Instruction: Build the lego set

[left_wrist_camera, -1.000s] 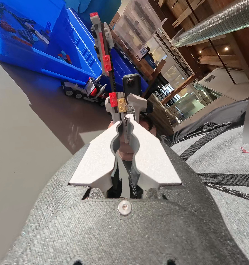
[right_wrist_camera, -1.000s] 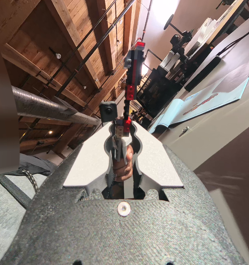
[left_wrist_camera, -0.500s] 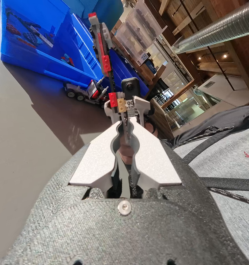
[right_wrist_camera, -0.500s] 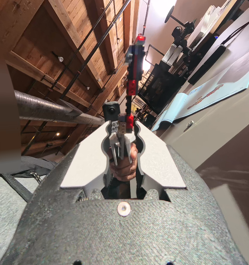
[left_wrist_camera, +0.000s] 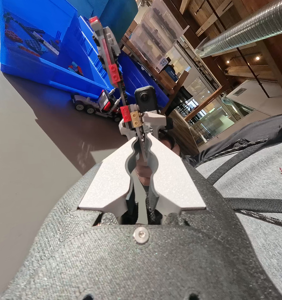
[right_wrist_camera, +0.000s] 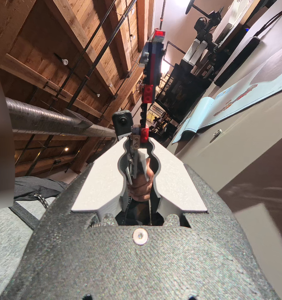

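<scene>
A long, thin lego assembly (left_wrist_camera: 107, 53) of grey, black and red parts stands up between my two grippers, which face each other. At its lower end sit a red brick (left_wrist_camera: 126, 114) and a tan brick (left_wrist_camera: 135, 119). My left gripper (left_wrist_camera: 141, 139) is shut on a thin grey plate at the bottom of the assembly. My right gripper (right_wrist_camera: 138, 141) is closed around the same end, its tips against the tan brick (right_wrist_camera: 135, 142) and red brick (right_wrist_camera: 144, 135). The assembly (right_wrist_camera: 150, 65) rises above it. The right gripper also shows in the left wrist view (left_wrist_camera: 139, 125), under its black camera.
Blue bins (left_wrist_camera: 44, 68) with loose lego pieces stand at the back left. A built lego truck (left_wrist_camera: 96, 107) sits on the grey table in front of them. An open instruction booklet (right_wrist_camera: 234, 103) and a small loose piece (right_wrist_camera: 217, 132) lie on the table at the right. A person's grey sweater is close behind. Less than 4 cm separates the two grippers' tips.
The right gripper's jaws stand slightly wider than one second ago. Both grippers have shifted a little, and the assembly stays held between them.
</scene>
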The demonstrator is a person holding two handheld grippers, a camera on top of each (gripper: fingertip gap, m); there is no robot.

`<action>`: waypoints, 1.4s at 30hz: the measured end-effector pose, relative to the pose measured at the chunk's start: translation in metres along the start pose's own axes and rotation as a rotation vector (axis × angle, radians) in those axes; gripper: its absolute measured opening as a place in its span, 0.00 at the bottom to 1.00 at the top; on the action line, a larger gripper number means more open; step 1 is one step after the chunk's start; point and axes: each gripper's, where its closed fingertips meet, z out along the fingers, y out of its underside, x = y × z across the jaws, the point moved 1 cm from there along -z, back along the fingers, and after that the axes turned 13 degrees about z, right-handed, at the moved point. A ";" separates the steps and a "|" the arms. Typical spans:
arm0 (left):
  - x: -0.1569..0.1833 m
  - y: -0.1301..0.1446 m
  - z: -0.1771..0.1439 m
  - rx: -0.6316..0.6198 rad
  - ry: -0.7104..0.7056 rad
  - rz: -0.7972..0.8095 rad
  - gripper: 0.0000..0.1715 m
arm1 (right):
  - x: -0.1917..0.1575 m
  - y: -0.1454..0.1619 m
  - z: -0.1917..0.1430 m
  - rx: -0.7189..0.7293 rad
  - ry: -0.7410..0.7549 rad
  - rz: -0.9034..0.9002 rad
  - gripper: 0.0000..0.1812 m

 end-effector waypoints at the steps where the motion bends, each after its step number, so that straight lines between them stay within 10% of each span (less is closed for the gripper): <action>1: 0.000 0.000 0.000 -0.002 -0.003 0.001 0.04 | 0.001 0.000 0.000 -0.003 0.001 0.009 0.12; 18: -0.006 0.008 -0.024 0.098 -0.052 -0.104 0.04 | 0.014 0.009 0.022 -0.098 0.027 0.090 0.11; 23: -0.011 0.005 -0.042 0.103 -0.018 -0.182 0.24 | 0.016 0.022 0.033 -0.214 0.042 0.092 0.11; 42: -0.035 -0.012 -0.075 0.294 -0.012 -0.332 0.03 | 0.018 0.045 0.056 -0.429 0.101 0.014 0.13</action>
